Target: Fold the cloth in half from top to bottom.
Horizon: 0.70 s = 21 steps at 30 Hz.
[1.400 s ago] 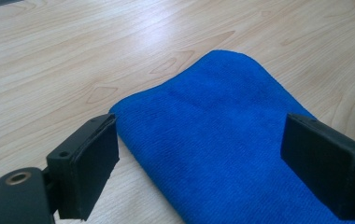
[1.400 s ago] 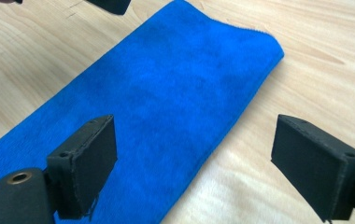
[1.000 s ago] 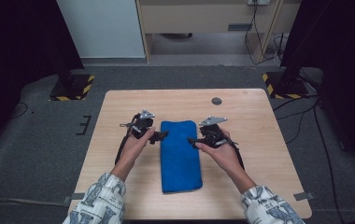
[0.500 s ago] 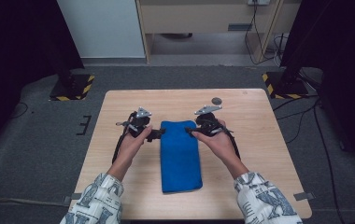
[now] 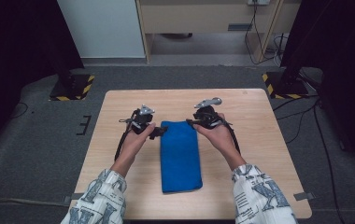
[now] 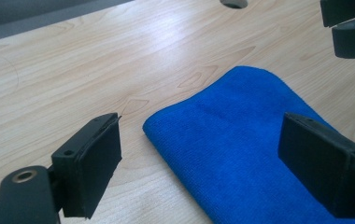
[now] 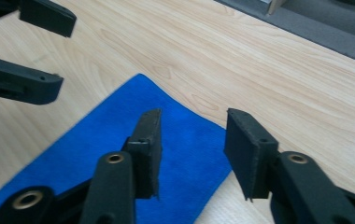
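Observation:
A blue folded towel (image 5: 180, 156) lies lengthwise in the middle of the wooden table (image 5: 259, 140). My left gripper (image 5: 159, 132) sits at the towel's far left corner, open wide. In the left gripper view the corner of the towel (image 6: 241, 135) lies between the jaws of my left gripper (image 6: 203, 140), untouched. My right gripper (image 5: 192, 122) is at the far right corner. Its jaws have just been closing. In the right gripper view they stand half apart over the towel's edge (image 7: 185, 140), right gripper (image 7: 194, 140) pads clear of the cloth. Each gripper view shows the other gripper: left gripper (image 7: 66, 53), right gripper (image 6: 330, 27).
A small dark round hole (image 6: 234, 3) sits in the tabletop beyond the towel. Black stands on yellow-and-black striped bases (image 5: 73, 86) (image 5: 283, 84) flank the table's far corners on the grey floor. Cables trail at the right (image 5: 315, 121).
The right gripper moved away from the person, up to the towel's far right corner, and its jaws narrowed. The left gripper stayed put with its jaws wide.

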{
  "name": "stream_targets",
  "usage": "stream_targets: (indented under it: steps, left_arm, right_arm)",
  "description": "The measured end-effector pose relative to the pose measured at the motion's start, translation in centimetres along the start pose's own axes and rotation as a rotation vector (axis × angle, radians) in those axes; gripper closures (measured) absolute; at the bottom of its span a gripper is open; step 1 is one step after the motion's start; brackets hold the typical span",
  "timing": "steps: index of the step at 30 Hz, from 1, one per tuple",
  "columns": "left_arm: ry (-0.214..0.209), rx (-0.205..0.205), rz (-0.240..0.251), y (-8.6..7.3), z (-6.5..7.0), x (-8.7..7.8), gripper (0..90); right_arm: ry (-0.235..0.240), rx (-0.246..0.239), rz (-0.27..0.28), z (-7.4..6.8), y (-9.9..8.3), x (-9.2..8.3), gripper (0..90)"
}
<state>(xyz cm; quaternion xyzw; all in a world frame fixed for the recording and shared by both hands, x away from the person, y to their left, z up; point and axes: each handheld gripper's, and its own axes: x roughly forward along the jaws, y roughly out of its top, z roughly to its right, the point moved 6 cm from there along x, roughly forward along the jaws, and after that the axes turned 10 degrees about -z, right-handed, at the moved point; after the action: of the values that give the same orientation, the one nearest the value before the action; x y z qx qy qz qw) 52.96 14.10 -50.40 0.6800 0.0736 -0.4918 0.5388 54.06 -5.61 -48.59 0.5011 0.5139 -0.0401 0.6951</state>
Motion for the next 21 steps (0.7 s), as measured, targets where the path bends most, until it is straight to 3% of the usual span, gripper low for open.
stream_targets:
  steps: [8, 17, 21]
  left_arm:
    - [0.031, -0.027, -0.039, -0.3, -0.7, 1.0, 17.3]
    - [0.046, -0.050, -0.054, -0.7, -1.6, 1.7, 25.8]
    - [0.043, -0.062, -0.044, -0.6, -1.9, 1.6, 28.0]
  right_arm:
    - [-0.011, 0.010, -0.017, 1.5, -0.4, 2.3, 66.0]
    - [-0.025, 0.001, -0.064, 1.4, -0.4, 4.7, 75.0]
    - [-0.019, 0.014, -0.075, 1.3, -0.2, 5.2, 73.0]
